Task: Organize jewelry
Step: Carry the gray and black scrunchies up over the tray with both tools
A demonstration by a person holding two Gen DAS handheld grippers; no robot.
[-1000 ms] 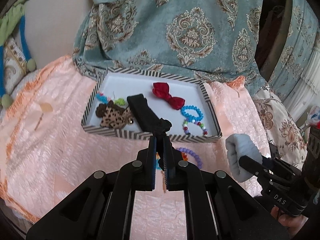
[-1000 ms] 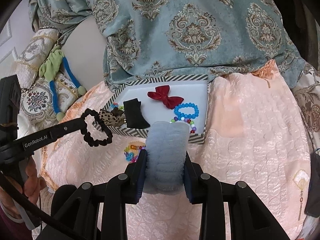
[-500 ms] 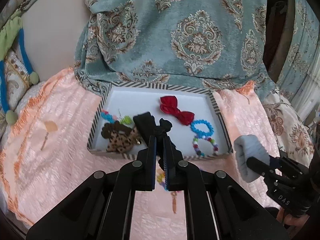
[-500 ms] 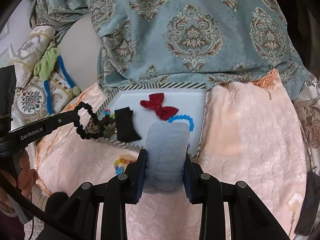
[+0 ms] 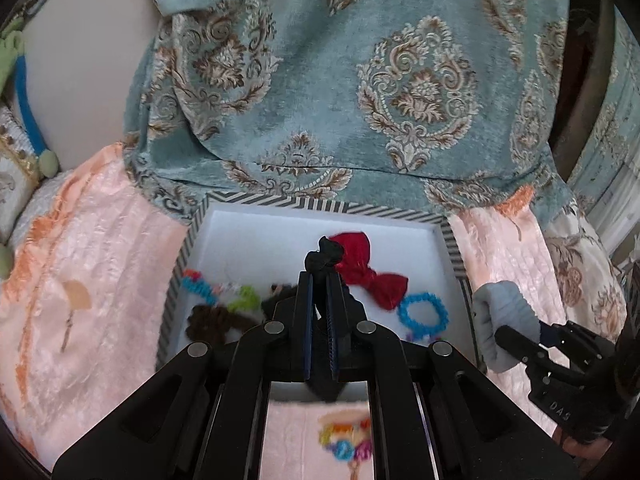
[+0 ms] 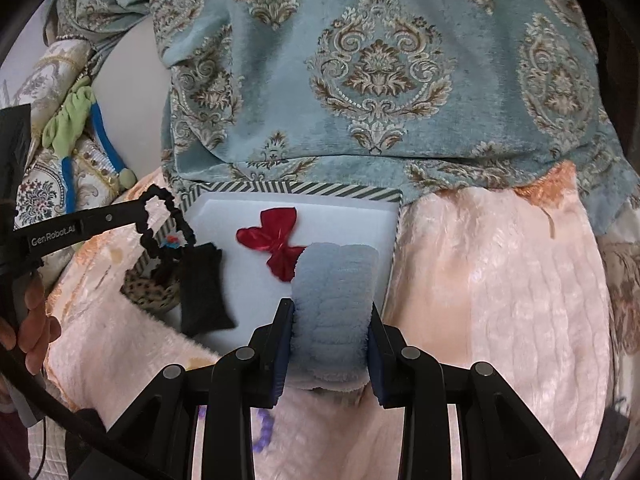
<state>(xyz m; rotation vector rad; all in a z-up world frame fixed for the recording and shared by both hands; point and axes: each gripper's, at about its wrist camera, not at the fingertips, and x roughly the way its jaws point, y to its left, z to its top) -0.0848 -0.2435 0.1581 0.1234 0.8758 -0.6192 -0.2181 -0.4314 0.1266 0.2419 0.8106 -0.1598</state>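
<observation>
Step in hand, as judged: delivery of two hair items to the striped tray (image 5: 320, 206), both carried above it and neither yet let go. The left gripper (image 5: 318, 280) was clamped tight on a black scrunchie (image 6: 160, 216); in the right wrist view its loop hung out at about 9 o'clock, over the tray's left rim, long axis running from 11 to 5 o'clock. The right gripper (image 6: 330, 316) was closed on a grey-blue fleece band (image 6: 334, 296), pads pressing both flanks, the band standing on edge with its long axis toward 12 o'clock, over the tray's right half. Already in the tray: a red bow (image 5: 368, 270) near centre, a blue bead bracelet (image 5: 424, 312) at 4 o'clock, a black cloth piece (image 6: 202, 288) and a leopard-print bow (image 6: 150, 292) at 8 o'clock. The next move probably called for lowering each item onto bare white floor, then parting the jaws. A multicoloured bead bracelet (image 5: 346, 438) lay outside on the pink cloth (image 5: 92, 280).
</observation>
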